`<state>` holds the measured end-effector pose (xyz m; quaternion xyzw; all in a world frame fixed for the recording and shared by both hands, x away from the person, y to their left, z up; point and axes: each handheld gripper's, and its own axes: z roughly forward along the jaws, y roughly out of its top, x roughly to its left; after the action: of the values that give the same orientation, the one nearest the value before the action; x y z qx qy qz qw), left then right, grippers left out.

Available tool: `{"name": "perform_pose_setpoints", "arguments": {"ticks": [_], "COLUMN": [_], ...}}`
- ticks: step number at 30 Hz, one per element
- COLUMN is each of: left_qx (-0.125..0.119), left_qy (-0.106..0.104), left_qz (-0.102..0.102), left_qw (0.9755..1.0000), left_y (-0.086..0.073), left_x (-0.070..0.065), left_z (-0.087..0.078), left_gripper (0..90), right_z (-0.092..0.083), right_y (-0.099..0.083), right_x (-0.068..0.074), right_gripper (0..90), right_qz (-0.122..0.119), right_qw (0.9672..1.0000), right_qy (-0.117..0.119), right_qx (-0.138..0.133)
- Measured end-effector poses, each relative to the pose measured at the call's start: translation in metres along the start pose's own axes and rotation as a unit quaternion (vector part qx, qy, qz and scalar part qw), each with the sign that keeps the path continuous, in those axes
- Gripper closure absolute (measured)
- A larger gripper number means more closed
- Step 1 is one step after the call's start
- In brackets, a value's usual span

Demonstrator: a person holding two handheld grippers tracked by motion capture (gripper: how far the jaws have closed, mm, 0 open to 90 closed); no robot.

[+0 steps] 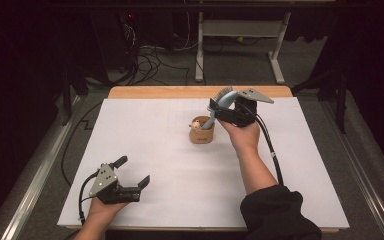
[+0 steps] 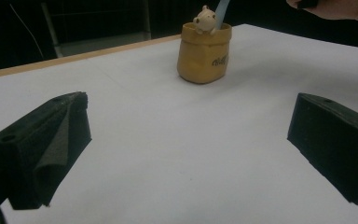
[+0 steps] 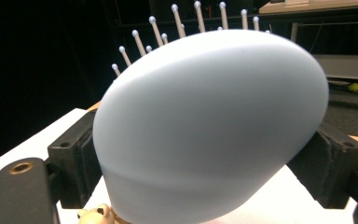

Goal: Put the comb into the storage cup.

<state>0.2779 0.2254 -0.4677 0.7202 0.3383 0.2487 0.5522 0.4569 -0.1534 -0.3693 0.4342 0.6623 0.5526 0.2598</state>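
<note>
Resting low at the near left of the white table (image 1: 170, 200), the left gripper (image 1: 132, 172) has its jaws spread wide apart with nothing but bare table between them. From that claw the only container, a small tan pot (image 2: 204, 55), stands well ahead and a little to the right, upright, with a tiny pale animal figure (image 2: 204, 21) peeking over its rim.

Farther out, the right gripper (image 1: 219, 111) is up above the pot's far right side. Its jaws stand wide and sit against both flanks of the light blue hairbrush (image 3: 209, 135), which lies between the black pads with its smooth back toward that claw's camera and its ball-tipped bristles pointing away. The grip looks like a hold on the head of the brush, though the pictures cannot settle how firmly the pads press.

Below that claw, the brush handle (image 1: 208, 121) slants down and left into the pot's mouth, beside the little figure; the left gripper view shows the blue shaft rising out of the rim. How deep the tip reaches inside is hidden.

As a judgement, the work is standing the brush in the pot, and it seems nearly done: the handle is already in the opening. What remains is letting the head go, seeing that the brush leans without tipping the light pot, and drawing the right claw away.
</note>
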Motion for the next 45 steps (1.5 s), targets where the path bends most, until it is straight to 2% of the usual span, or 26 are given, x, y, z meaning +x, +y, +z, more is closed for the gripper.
{"name": "perform_pose_setpoints", "arguments": {"ticks": [8, 19, 45], "left_qx": [0.002, 0.002, 0.004], "left_qy": [-0.001, -0.002, -0.005], "left_qz": [0.002, 0.003, 0.004], "left_qw": [1.0, 1.0, 1.0], "left_y": [0.0, 0.0, 0.0], "left_x": [0.0, -0.001, -0.002], "left_z": [0.0, 0.001, 0.003], "left_gripper": [0.4, 0.4, 0.4], "right_z": [-0.001, -0.003, -0.021], "right_y": [0.0, 0.0, -0.004], "right_x": [-0.002, -0.005, -0.011], "right_gripper": [9.5, 0.3, 0.0], "right_qz": [0.007, 0.004, -0.005], "right_qw": [1.0, 0.9998, 0.9997], "right_qy": [0.001, 0.0, -0.007], "right_qx": [0.007, 0.018, 0.021]}}
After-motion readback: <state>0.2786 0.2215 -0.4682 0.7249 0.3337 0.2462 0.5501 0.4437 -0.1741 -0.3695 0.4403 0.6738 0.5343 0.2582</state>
